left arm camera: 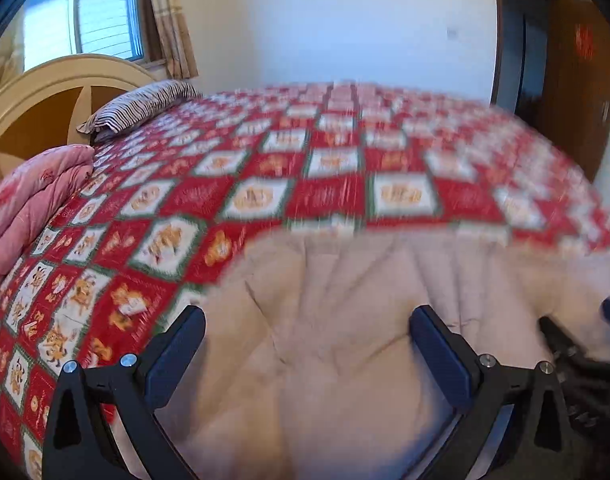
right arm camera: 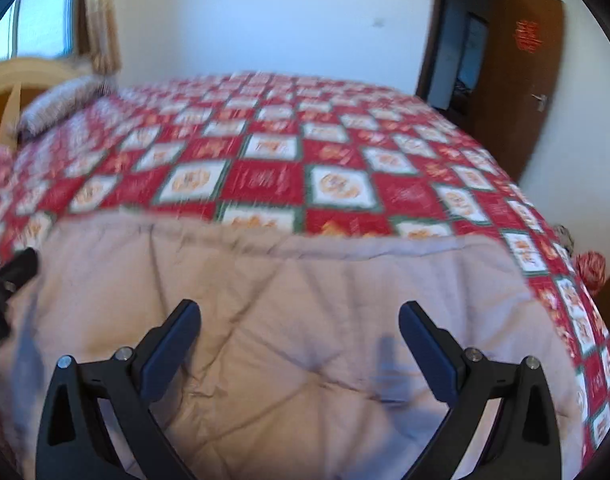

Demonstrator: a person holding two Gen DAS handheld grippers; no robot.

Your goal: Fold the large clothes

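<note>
Beige quilted garment [right arm camera: 289, 320] on bed [left arm camera: 337, 184]: pre-fold; L gripper [left arm camera: 307, 330], R gripper [right arm camera: 299, 320] fingers spread, empty. Next: grab an edge.

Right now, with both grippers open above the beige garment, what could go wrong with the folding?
1. Both views are blurred by motion, so the left gripper and right gripper may close beside the edge of the beige garment rather than on it.
2. The garment looks thick and quilted; open jaws may pinch only the top layer.
3. The grippers hang close together and could collide.
</note>
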